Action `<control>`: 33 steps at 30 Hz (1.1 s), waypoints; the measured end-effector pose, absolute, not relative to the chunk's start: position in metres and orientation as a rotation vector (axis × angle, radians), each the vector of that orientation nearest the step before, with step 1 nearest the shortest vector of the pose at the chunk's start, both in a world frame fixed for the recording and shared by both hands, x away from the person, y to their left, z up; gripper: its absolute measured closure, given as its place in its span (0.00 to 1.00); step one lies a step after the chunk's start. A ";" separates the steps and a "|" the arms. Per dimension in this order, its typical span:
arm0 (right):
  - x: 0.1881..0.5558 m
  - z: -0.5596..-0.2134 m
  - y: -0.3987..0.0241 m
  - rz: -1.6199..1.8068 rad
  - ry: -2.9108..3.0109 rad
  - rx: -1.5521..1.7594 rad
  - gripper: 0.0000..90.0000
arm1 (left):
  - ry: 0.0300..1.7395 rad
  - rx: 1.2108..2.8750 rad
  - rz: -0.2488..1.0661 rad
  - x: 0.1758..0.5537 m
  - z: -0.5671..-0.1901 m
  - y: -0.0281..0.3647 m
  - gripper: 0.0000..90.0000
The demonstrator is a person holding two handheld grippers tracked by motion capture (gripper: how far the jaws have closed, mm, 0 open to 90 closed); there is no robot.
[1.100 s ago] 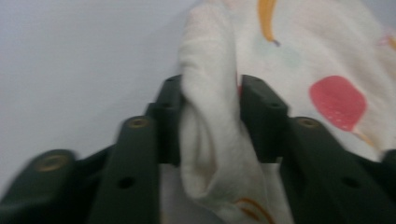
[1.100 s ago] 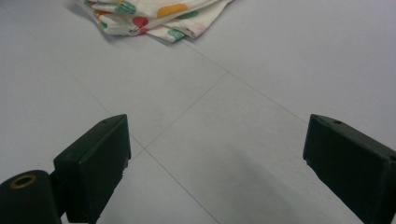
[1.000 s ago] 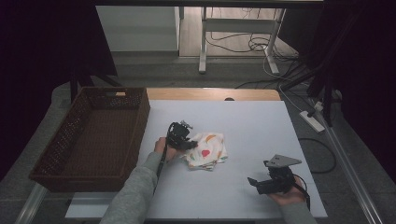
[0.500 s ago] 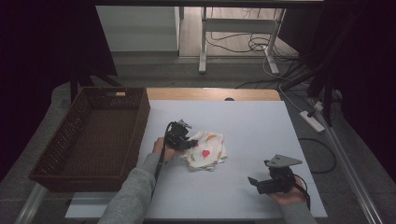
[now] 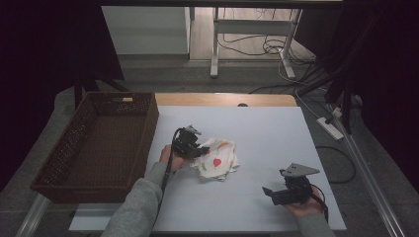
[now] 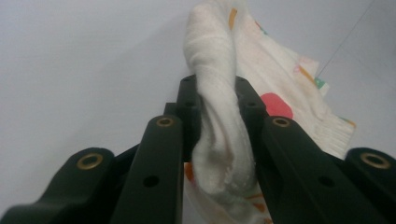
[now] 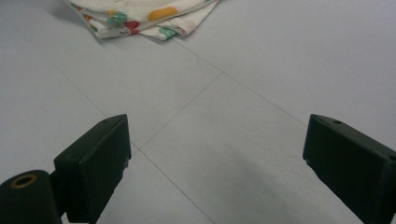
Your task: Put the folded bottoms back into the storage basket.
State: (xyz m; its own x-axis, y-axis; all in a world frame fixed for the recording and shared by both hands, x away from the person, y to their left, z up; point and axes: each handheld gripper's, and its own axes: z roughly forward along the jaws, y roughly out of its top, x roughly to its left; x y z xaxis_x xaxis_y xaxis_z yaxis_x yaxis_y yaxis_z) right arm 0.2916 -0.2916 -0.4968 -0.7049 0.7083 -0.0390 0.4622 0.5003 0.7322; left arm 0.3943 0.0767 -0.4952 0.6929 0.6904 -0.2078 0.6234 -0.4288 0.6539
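A folded white cloth (image 5: 217, 160) with red, orange and green spots lies near the middle of the grey table (image 5: 257, 128). My left gripper (image 5: 197, 149) is at its left edge, shut on a bunched fold of the cloth (image 6: 217, 116), which is pinched between the two black jaws and lifted a little. My right gripper (image 5: 267, 191) rests low at the front right of the table, well apart from the cloth. In the right gripper view its jaws (image 7: 215, 154) stand wide open over bare table, with the cloth's corner (image 7: 140, 14) farther ahead.
A dark wicker basket (image 5: 99, 143) stands at the left edge of the table. Behind the table are a metal stand's legs and loose cables (image 5: 247, 47) on the floor, and a power strip (image 5: 332, 127) lies to the right.
My left gripper has risen slightly with the cloth's edge in it. The right gripper has stayed in place.
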 end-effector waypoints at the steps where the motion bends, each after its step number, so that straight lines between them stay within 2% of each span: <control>1: 0.292 -0.497 -0.292 1.029 2.413 0.981 0.09 | 1.000 2.165 0.119 0.394 -0.494 0.077 0.84; 33: 0.292 -0.498 -0.291 1.020 2.414 0.985 0.09 | 0.915 2.099 0.162 0.372 -0.456 0.082 0.84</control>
State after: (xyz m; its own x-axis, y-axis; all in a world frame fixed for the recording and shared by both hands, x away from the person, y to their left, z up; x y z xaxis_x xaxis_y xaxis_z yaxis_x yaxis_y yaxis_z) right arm 0.2920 -0.2911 -0.4976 -0.7016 0.7114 -0.0403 0.4671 0.5019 0.7279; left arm 0.3719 0.0820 -0.4565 0.7273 0.6591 -0.1914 0.5536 -0.3985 0.7313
